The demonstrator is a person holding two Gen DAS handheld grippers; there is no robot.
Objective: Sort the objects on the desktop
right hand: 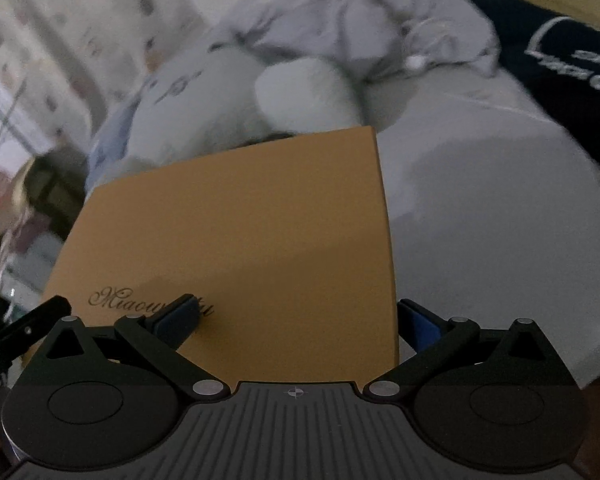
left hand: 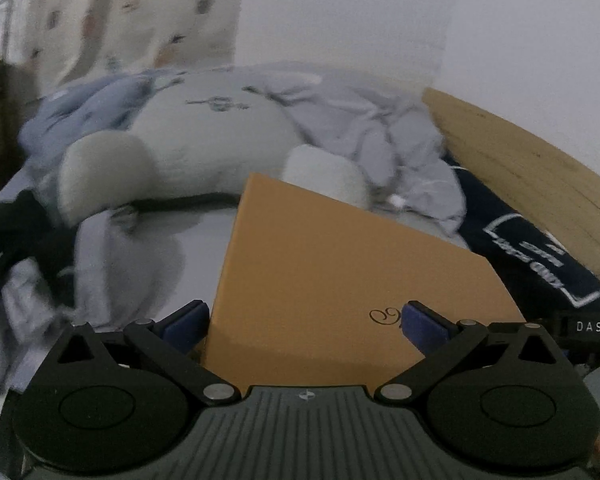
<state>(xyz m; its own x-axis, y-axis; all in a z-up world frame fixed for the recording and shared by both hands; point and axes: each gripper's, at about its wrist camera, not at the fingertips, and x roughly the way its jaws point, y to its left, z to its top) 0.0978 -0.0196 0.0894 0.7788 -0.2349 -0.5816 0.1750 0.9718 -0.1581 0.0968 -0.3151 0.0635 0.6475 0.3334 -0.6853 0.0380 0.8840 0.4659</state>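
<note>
Box: tan cardboard box point(left hand: 340, 288) point(right hand: 240, 248) sits between both pairs of jaws, over a grey bed sheet point(right hand: 480, 208).
Left gripper point(left hand: 306, 320): jaws spread, one blue pad at the box's 9 o'clock edge, the other over its top face; whether they grip it, I cannot tell.
Right gripper point(right hand: 296, 322): jaws spread likewise, pads at 9 and 3 o'clock; grip unclear.
Left view only: wooden bed frame point(left hand: 520, 168) at 2 o'clock.
Right view only: script lettering "Miaou…" on the box.
Both views: pale plush toy point(left hand: 204, 148) point(right hand: 204, 100) at 12 o'clock, dark printed garment point(left hand: 540, 264) point(right hand: 560, 68) at 2 o'clock.
</note>
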